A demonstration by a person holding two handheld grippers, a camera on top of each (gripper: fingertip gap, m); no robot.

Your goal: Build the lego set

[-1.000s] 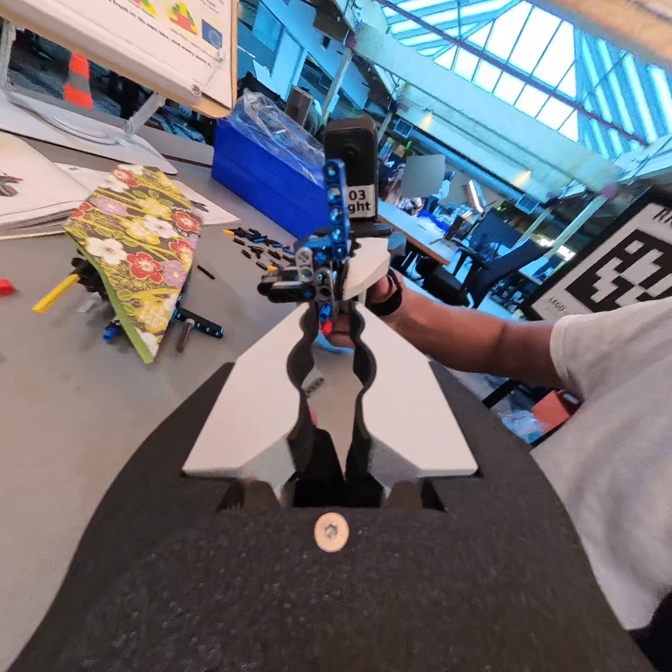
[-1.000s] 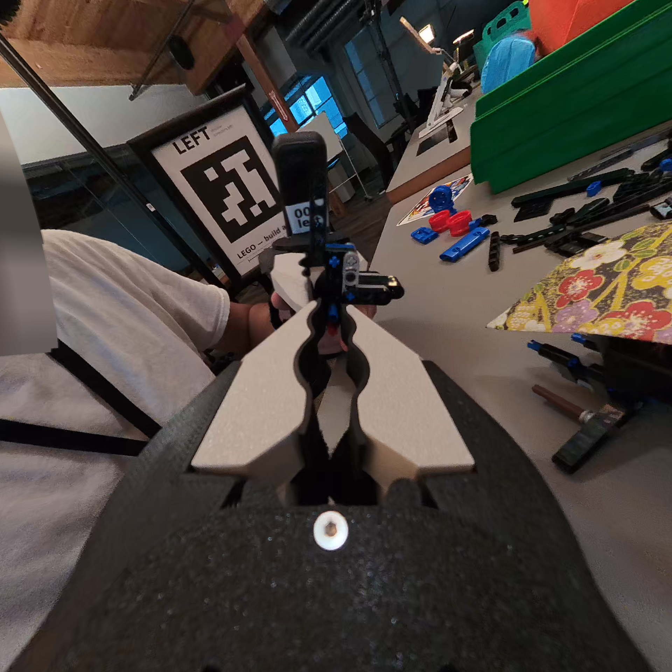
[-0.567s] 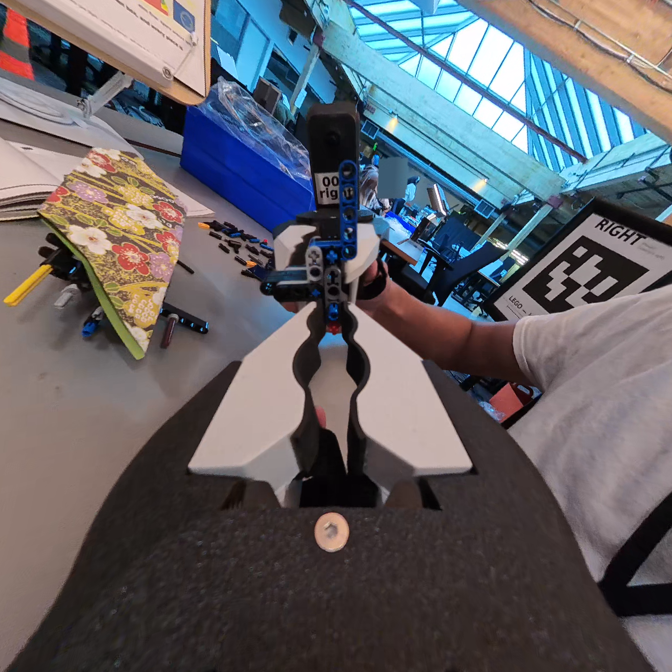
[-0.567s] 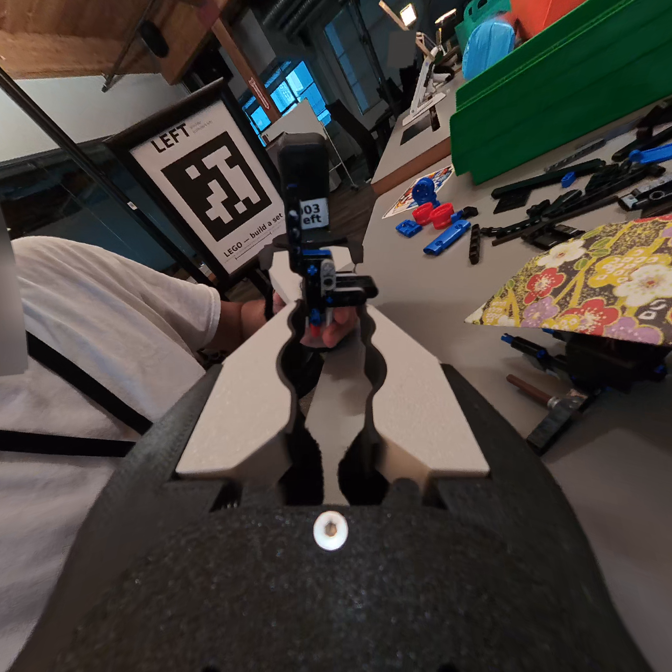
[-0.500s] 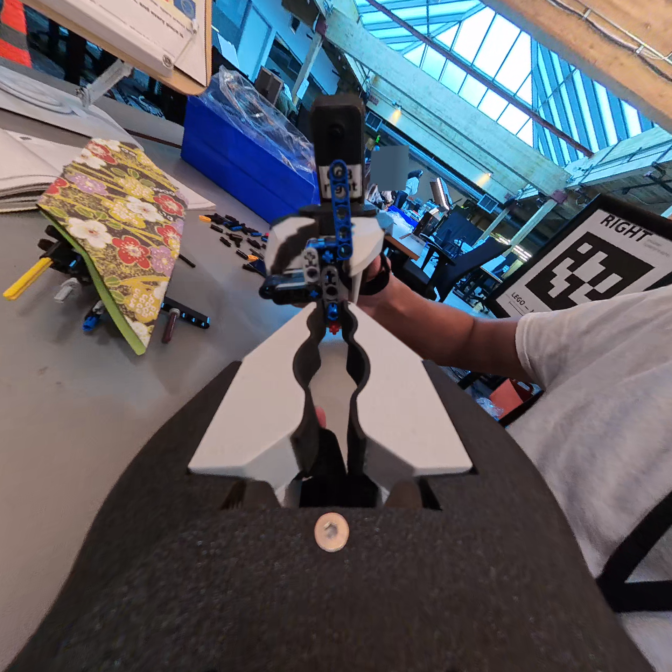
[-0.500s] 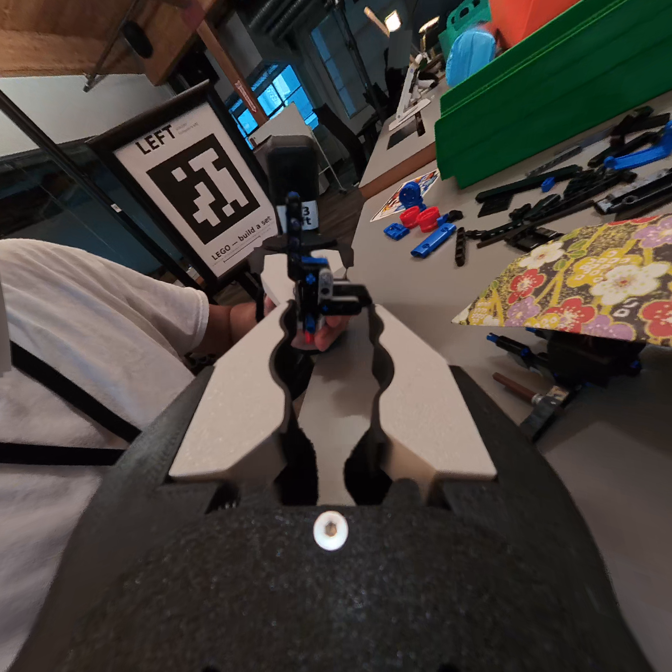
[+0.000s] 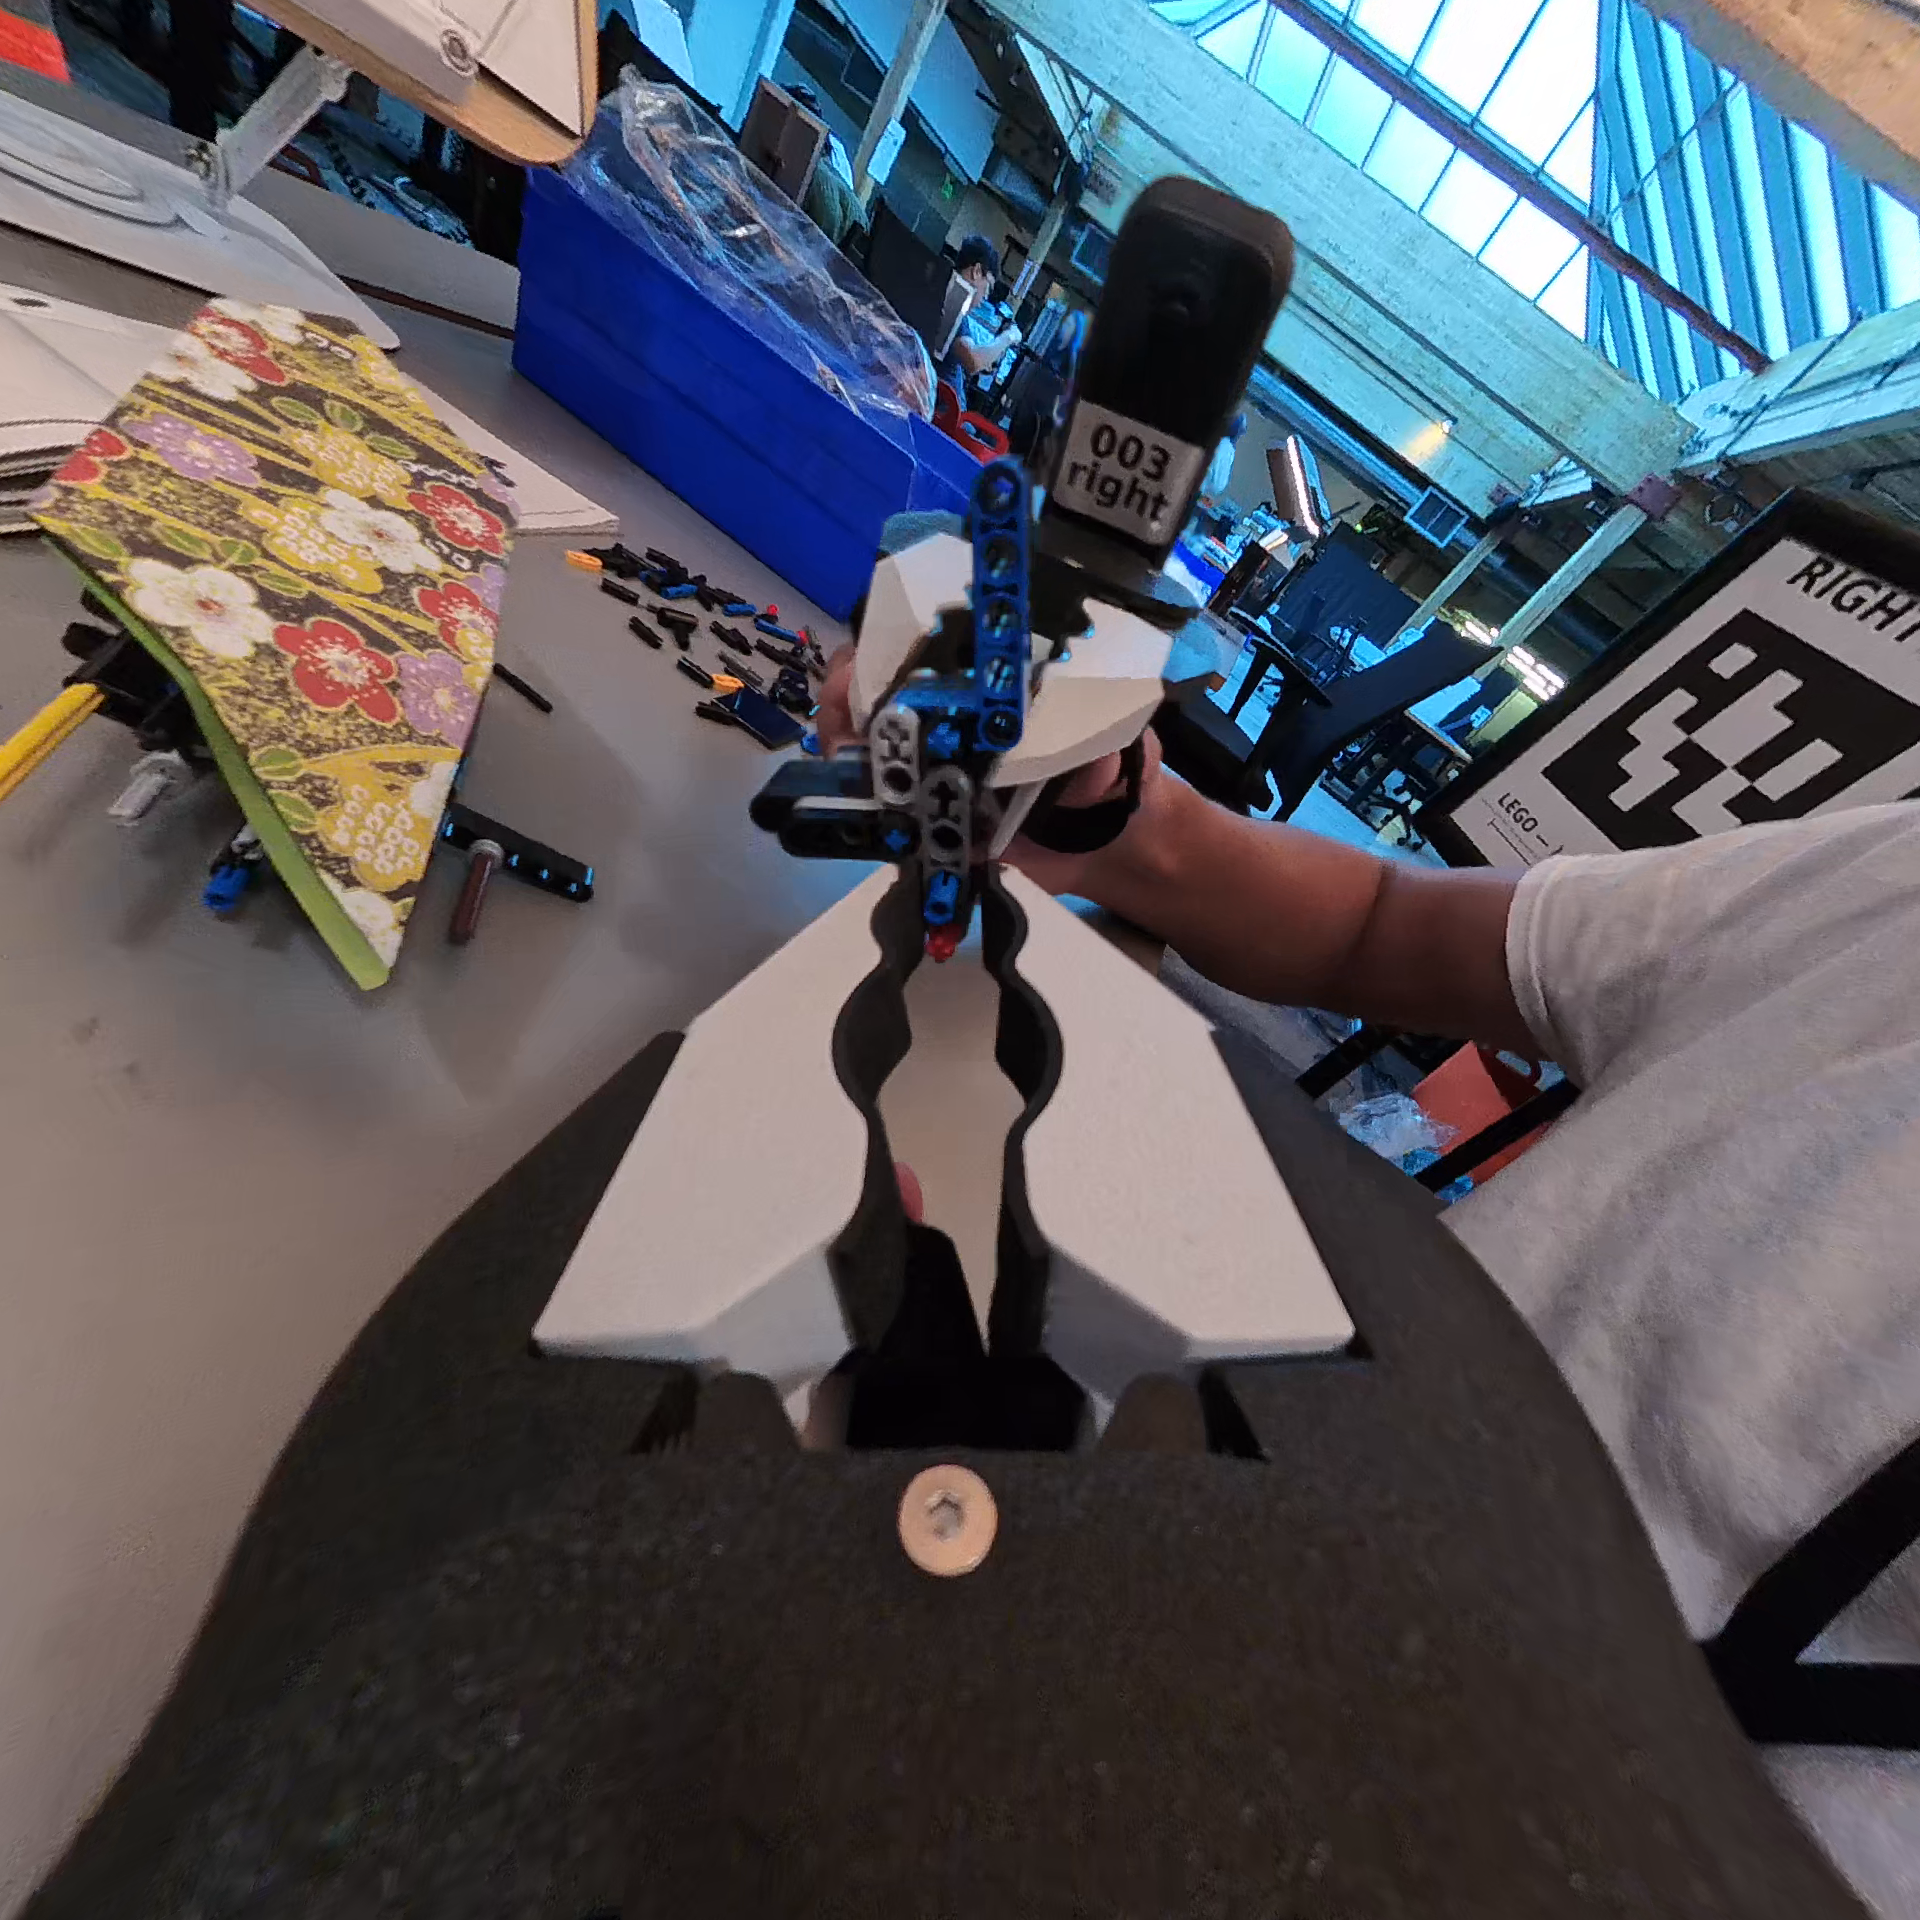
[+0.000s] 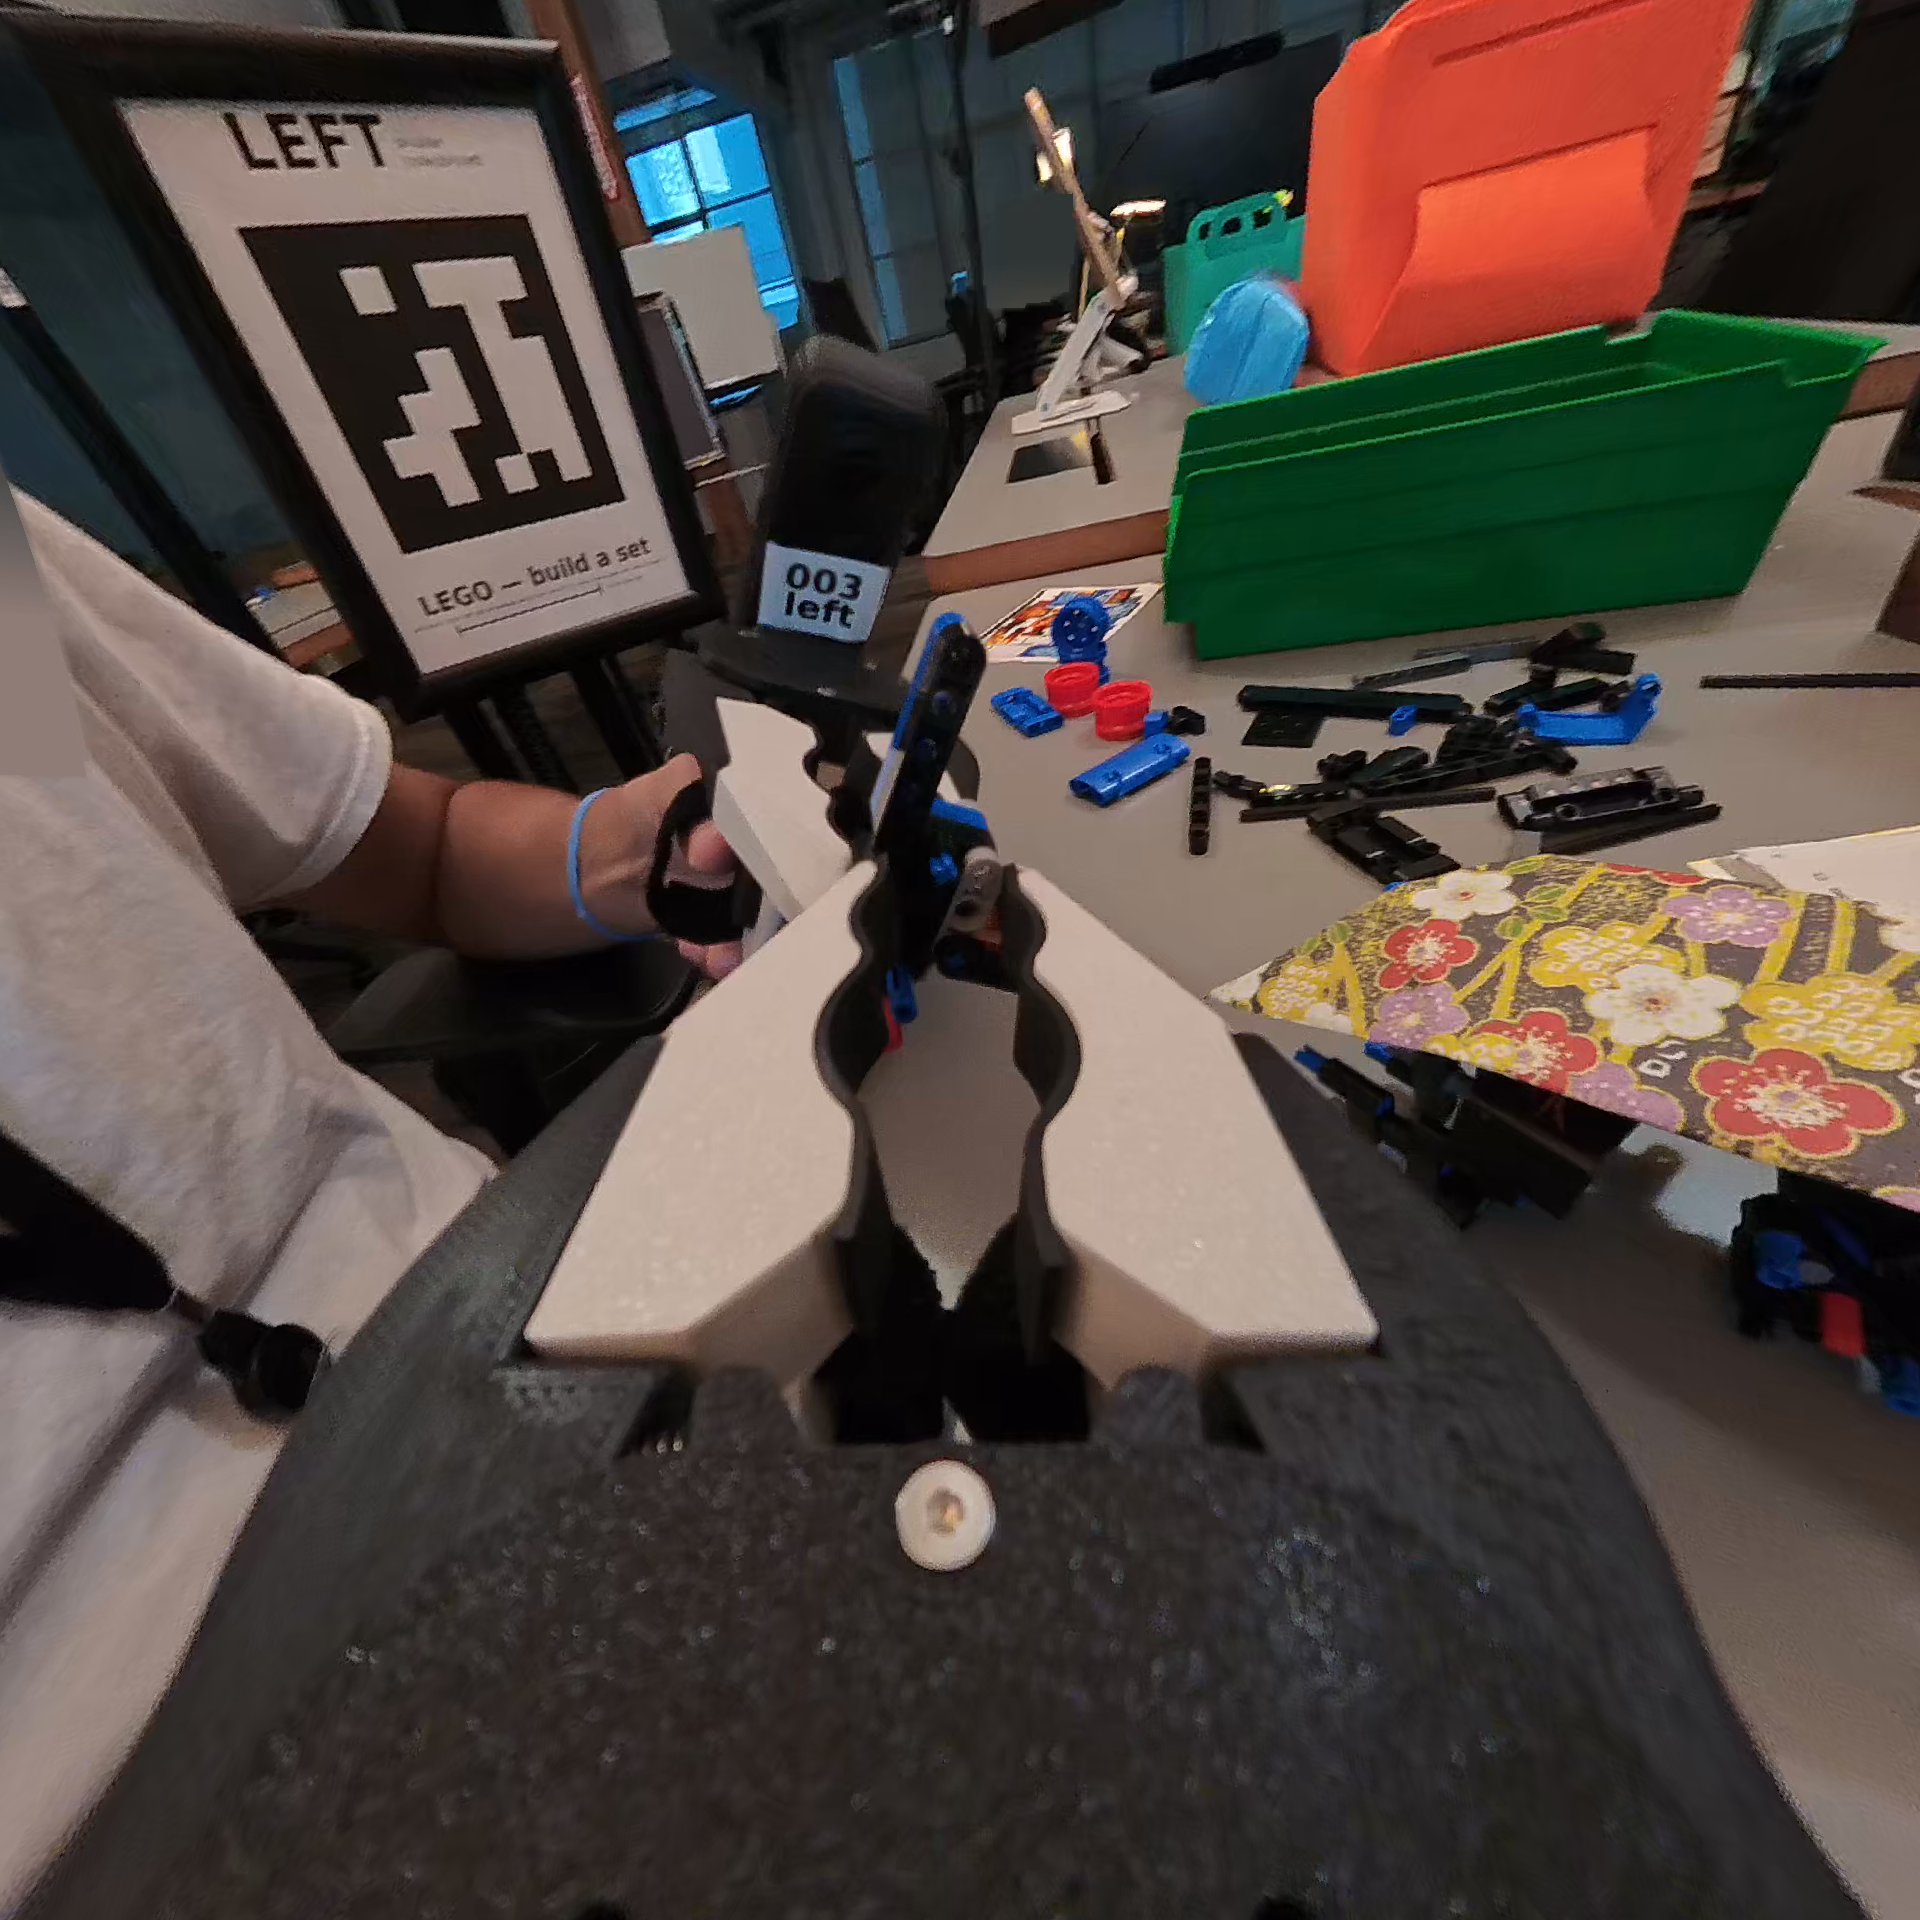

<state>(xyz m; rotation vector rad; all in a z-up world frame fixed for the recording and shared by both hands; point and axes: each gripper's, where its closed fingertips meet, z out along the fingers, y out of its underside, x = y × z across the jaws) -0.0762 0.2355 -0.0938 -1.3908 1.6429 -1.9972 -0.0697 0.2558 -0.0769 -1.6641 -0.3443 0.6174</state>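
Note:
A small lego assembly (image 7: pixel 940 790) of a blue beam, grey connectors and a black piece is held in the air between both grippers. My left gripper (image 7: pixel 940 894) is shut on the blue and red pin at its bottom end. My right gripper (image 8: pixel 948 883) faces it and its jaws are closed around the assembly (image 8: pixel 925 748), whose blue beam sticks up and leans to the right. In the left wrist view the right gripper's white fingers (image 7: pixel 1091 686) flank the beam. The left gripper's fingers (image 8: pixel 774 810) show behind the assembly, held by a hand.
A floral sheet (image 7: pixel 281 582) (image 8: pixel 1621 987) lies tilted over a dark, partly built model (image 8: pixel 1507 1143). Loose black, blue and red parts (image 8: pixel 1455 769) lie before a green bin (image 8: pixel 1507 488). Small pins (image 7: pixel 707 623) lie by a blue bin (image 7: pixel 707 405). The person's arm (image 7: pixel 1299 914) crosses on the right. Left and right tips are no more than a few centimetres apart.
My right gripper opened, moved in and closed again around the assembly. The assembly now leans to the right. My left gripper kept its hold throughout.

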